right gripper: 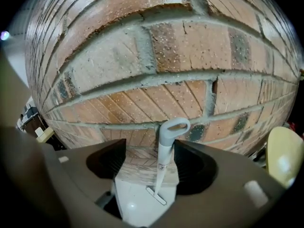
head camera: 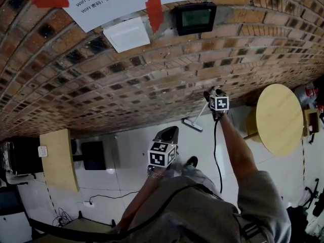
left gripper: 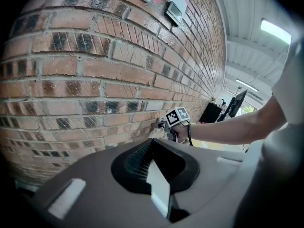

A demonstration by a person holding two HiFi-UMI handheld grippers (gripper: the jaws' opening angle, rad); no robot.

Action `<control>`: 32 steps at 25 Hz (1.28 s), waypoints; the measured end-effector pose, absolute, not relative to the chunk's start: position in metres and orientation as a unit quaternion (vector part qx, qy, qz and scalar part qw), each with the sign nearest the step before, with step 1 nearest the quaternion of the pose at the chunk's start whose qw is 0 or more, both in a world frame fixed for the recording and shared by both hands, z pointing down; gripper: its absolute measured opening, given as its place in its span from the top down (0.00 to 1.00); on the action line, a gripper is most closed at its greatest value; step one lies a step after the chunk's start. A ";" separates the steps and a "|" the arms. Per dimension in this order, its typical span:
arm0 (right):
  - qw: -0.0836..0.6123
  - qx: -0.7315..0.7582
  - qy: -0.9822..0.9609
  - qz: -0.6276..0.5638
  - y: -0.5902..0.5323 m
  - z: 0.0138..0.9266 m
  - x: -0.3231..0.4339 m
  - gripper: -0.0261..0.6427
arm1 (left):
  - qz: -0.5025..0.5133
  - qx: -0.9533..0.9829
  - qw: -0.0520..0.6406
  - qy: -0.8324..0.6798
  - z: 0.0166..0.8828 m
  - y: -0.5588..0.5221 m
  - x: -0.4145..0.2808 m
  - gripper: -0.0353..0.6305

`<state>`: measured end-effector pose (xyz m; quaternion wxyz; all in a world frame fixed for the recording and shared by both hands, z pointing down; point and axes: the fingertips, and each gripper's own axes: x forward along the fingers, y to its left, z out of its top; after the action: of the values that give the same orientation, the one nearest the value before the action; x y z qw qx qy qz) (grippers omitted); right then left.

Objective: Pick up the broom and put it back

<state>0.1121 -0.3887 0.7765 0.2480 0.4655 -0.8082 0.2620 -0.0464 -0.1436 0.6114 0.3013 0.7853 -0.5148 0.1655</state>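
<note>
The broom (head camera: pixel 200 114) leans against the brick wall (head camera: pixel 126 80), its grey head (head camera: pixel 192 124) on the white floor. My right gripper (head camera: pixel 213 93) is at the top of its handle. In the right gripper view the looped handle end (right gripper: pixel 166 151) stands between the wide-apart jaws, close to the right one, and neither pad presses on it; the gripper (right gripper: pixel 152 148) is open. My left gripper (head camera: pixel 169 132) hangs lower and nearer to me, shut with nothing in it (left gripper: pixel 153 151). The left gripper view shows the right gripper (left gripper: pixel 162 124) out by the wall.
A round wooden table (head camera: pixel 279 118) stands right of the broom. To the left are a wooden board (head camera: pixel 58 158) and a dark box (head camera: pixel 93 155). A cable (head camera: pixel 109 196) trails on the floor. A black wall panel (head camera: pixel 196 17) and a taped paper notice hang above.
</note>
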 end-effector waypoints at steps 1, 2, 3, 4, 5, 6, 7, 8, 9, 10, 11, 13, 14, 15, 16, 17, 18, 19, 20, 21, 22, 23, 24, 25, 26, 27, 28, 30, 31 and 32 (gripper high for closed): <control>0.250 0.468 -0.805 0.264 -0.388 0.776 0.113 0.50 | 0.165 0.785 0.301 -0.515 0.611 -0.144 -0.047 0.97; 0.252 0.470 -0.803 0.265 -0.388 0.776 0.114 0.50 | 0.166 0.785 0.300 -0.516 0.611 -0.143 -0.048 0.97; 0.253 0.472 -0.801 0.267 -0.387 0.779 0.116 0.50 | 0.166 0.784 0.300 -0.517 0.611 -0.143 -0.048 0.97; 0.254 0.473 -0.800 0.269 -0.388 0.782 0.117 0.50 | 0.166 0.784 0.300 -0.517 0.612 -0.143 -0.049 0.97; 0.255 0.473 -0.799 0.269 -0.388 0.785 0.118 0.50 | 0.166 0.784 0.301 -0.517 0.612 -0.142 -0.049 0.97; 0.257 0.473 -0.799 0.269 -0.387 0.787 0.119 0.50 | 0.167 0.784 0.301 -0.517 0.613 -0.141 -0.050 0.97; 0.259 0.473 -0.798 0.268 -0.387 0.788 0.119 0.50 | 0.167 0.783 0.301 -0.518 0.612 -0.140 -0.050 0.97; 0.261 0.474 -0.797 0.268 -0.387 0.788 0.120 0.50 | 0.166 0.783 0.301 -0.518 0.612 -0.140 -0.051 0.97; 0.259 0.478 -0.795 0.270 -0.386 0.787 0.122 0.51 | 0.165 0.784 0.300 -0.518 0.611 -0.140 -0.051 0.97; 0.252 0.486 -0.790 0.275 -0.384 0.785 0.126 0.51 | 0.164 0.784 0.299 -0.518 0.610 -0.141 -0.052 0.97; 0.239 0.499 -0.784 0.282 -0.378 0.781 0.131 0.53 | 0.163 0.785 0.298 -0.518 0.609 -0.141 -0.052 0.97; 0.206 0.530 -0.770 0.289 -0.359 0.770 0.140 0.62 | 0.161 0.787 0.296 -0.517 0.608 -0.142 -0.052 0.97; 0.192 0.543 -0.766 0.287 -0.346 0.762 0.142 0.67 | 0.161 0.788 0.294 -0.516 0.608 -0.143 -0.053 0.97; 0.180 0.551 -0.763 0.286 -0.333 0.752 0.140 0.74 | 0.161 0.789 0.292 -0.515 0.608 -0.145 -0.053 0.97; 0.171 0.554 -0.763 0.286 -0.319 0.741 0.135 0.79 | 0.162 0.790 0.290 -0.515 0.608 -0.148 -0.053 0.97; 0.167 0.553 -0.763 0.290 -0.304 0.732 0.127 0.85 | 0.162 0.792 0.288 -0.514 0.608 -0.150 -0.053 0.97; 0.171 0.549 -0.763 0.296 -0.289 0.724 0.118 0.92 | 0.162 0.794 0.285 -0.512 0.607 -0.153 -0.052 0.97; 0.181 0.541 -0.764 0.301 -0.274 0.716 0.108 0.96 | 0.162 0.796 0.283 -0.509 0.606 -0.155 -0.050 0.97; 0.194 0.531 -0.766 0.305 -0.260 0.709 0.098 0.96 | 0.163 0.800 0.280 -0.506 0.605 -0.158 -0.047 0.97; 0.206 0.522 -0.769 0.307 -0.247 0.700 0.089 0.96 | 0.163 0.803 0.276 -0.502 0.603 -0.161 -0.043 0.97; 0.215 0.513 -0.772 0.307 -0.236 0.691 0.080 0.96 | 0.163 0.807 0.272 -0.498 0.600 -0.165 -0.039 0.97; 0.222 0.504 -0.777 0.306 -0.225 0.680 0.071 0.96 | 0.163 0.811 0.266 -0.495 0.597 -0.168 -0.035 0.97; 0.227 0.495 -0.782 0.304 -0.216 0.671 0.063 0.96 | 0.164 0.814 0.260 -0.493 0.594 -0.171 -0.031 0.97; 0.230 0.487 -0.788 0.300 -0.207 0.661 0.054 0.96 | 0.166 0.816 0.253 -0.492 0.590 -0.173 -0.028 0.97; 0.231 0.480 -0.794 0.294 -0.199 0.652 0.045 0.96 | 0.169 0.817 0.246 -0.493 0.588 -0.174 -0.027 0.97; 0.231 0.475 -0.798 0.289 -0.193 0.644 0.038 0.96 | 0.172 0.818 0.240 -0.494 0.585 -0.174 -0.026 0.97; 0.231 0.473 -0.801 0.285 -0.188 0.638 0.032 0.96 | 0.174 0.819 0.236 -0.494 0.584 -0.174 -0.025 0.97; 0.232 0.476 -0.802 0.275 -0.182 0.625 0.027 0.96 | 0.173 0.823 0.231 -0.489 0.580 -0.175 -0.021 0.97; 0.230 0.480 -0.804 0.266 -0.181 0.617 0.026 0.96 | 0.171 0.826 0.228 -0.485 0.577 -0.175 -0.018 0.97; 0.225 0.484 -0.806 0.258 -0.181 0.610 0.024 0.97 | 0.168 0.830 0.226 -0.482 0.575 -0.174 -0.016 0.97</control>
<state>0.0244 -0.1808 0.6096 0.2252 0.4836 -0.8055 0.2580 -0.0164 -0.1741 0.5747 0.2261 0.8297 -0.4817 0.1685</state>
